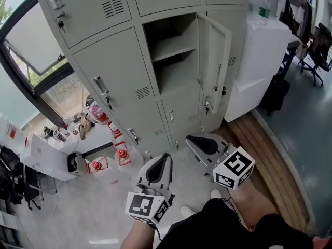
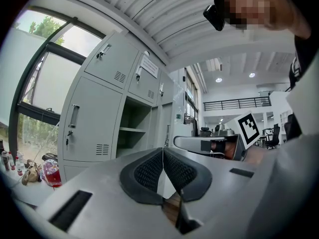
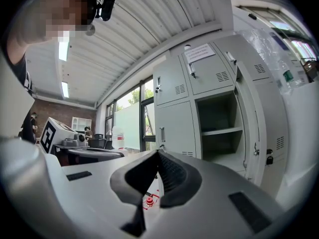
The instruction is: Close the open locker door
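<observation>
A bank of grey lockers point(image 1: 109, 82) stands ahead of me. One middle compartment point(image 1: 171, 51) is open and shows a shelf inside. Its door point(image 1: 213, 61) is swung out to the right. Both grippers are held low, well short of the lockers. My left gripper point(image 1: 166, 157) is shut with nothing between its pads point(image 2: 149, 171). My right gripper point(image 1: 191, 138) is also shut and empty, below the open door. The right gripper view shows the open compartment point(image 3: 219, 128) and the door point(image 3: 251, 128) at right, beyond the closed jaws.
Red items point(image 1: 98, 165) and clutter lie on the floor at the lower left by a window. A white cabinet point(image 1: 259, 56) with a bottle point(image 1: 264, 7) on it stands right of the lockers. A wooden floor strip point(image 1: 264, 154) and an office chair point(image 1: 316, 56) are further right.
</observation>
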`<action>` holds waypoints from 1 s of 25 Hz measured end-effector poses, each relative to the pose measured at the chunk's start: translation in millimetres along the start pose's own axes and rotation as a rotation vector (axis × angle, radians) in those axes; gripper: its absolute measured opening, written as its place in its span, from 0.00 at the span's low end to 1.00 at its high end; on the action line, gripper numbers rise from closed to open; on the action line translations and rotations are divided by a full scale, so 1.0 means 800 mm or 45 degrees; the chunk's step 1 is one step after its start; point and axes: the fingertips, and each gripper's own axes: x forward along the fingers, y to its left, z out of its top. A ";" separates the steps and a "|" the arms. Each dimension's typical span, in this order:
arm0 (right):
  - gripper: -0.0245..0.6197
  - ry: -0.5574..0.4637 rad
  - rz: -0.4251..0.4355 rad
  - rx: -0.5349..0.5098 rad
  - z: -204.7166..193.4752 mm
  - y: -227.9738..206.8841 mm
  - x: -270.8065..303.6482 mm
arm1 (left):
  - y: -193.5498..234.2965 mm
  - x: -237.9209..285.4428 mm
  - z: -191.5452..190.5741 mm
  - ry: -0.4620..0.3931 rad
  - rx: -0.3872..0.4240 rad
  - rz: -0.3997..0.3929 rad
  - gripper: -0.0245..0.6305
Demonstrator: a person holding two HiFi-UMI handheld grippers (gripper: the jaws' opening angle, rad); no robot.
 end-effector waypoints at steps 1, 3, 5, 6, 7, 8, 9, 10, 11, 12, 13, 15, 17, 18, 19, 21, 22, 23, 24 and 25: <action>0.12 -0.001 -0.008 0.003 0.000 -0.003 0.001 | 0.000 0.001 -0.001 0.004 0.000 -0.006 0.07; 0.12 -0.002 -0.023 0.010 -0.001 -0.010 0.002 | 0.001 0.005 -0.002 0.009 0.002 -0.017 0.07; 0.12 0.001 -0.040 0.017 -0.002 -0.018 0.001 | 0.000 0.011 -0.003 0.013 0.008 -0.028 0.07; 0.12 0.003 -0.047 0.019 -0.003 -0.022 0.001 | -0.001 0.014 -0.003 0.015 0.010 -0.032 0.07; 0.12 0.002 -0.053 0.019 -0.003 -0.026 0.001 | -0.001 0.017 -0.003 0.016 0.011 -0.035 0.07; 0.12 -0.002 -0.059 0.019 -0.002 -0.031 0.000 | -0.001 0.021 -0.003 0.016 0.011 -0.036 0.07; 0.12 -0.008 -0.070 0.018 0.000 -0.038 -0.001 | -0.002 0.025 -0.002 0.015 0.011 -0.038 0.07; 0.12 -0.016 -0.085 0.018 0.002 -0.046 -0.003 | -0.003 0.031 -0.001 0.013 0.012 -0.041 0.07; 0.12 -0.025 -0.104 0.020 0.004 -0.056 -0.005 | -0.004 0.037 -0.001 0.012 0.014 -0.045 0.07; 0.12 -0.033 -0.127 0.025 0.006 -0.066 -0.007 | -0.005 0.043 -0.001 0.013 0.016 -0.049 0.07; 0.12 -0.041 -0.148 0.032 0.007 -0.077 -0.009 | -0.006 0.050 -0.001 0.016 0.015 -0.053 0.07; 0.47 -0.049 -0.178 0.035 0.008 -0.096 -0.012 | -0.007 0.063 -0.003 0.024 0.010 -0.058 0.07; 0.51 -0.053 -0.210 0.021 0.010 -0.117 -0.015 | -0.009 0.078 -0.004 0.032 0.009 -0.065 0.07; 0.53 -0.058 -0.230 0.018 0.011 -0.130 -0.017 | -0.011 0.087 -0.005 0.037 0.010 -0.068 0.07; 0.54 -0.065 -0.248 0.022 0.012 -0.144 -0.020 | -0.012 0.095 -0.006 0.043 0.012 -0.072 0.07; 0.55 -0.083 -0.279 0.040 0.014 -0.171 -0.024 | -0.015 0.111 -0.008 0.053 0.015 -0.079 0.07; 0.55 -0.091 -0.294 0.047 0.016 -0.183 -0.026 | -0.015 0.119 -0.010 0.058 0.016 -0.082 0.07; 0.55 -0.098 -0.309 0.052 0.017 -0.195 -0.028 | -0.014 0.127 -0.011 0.062 0.016 -0.085 0.07; 0.55 -0.102 -0.324 0.057 0.018 -0.206 -0.030 | -0.014 0.134 -0.012 0.065 0.015 -0.087 0.07; 0.55 -0.104 -0.337 0.060 0.019 -0.216 -0.032 | -0.014 0.140 -0.012 0.067 0.013 -0.088 0.07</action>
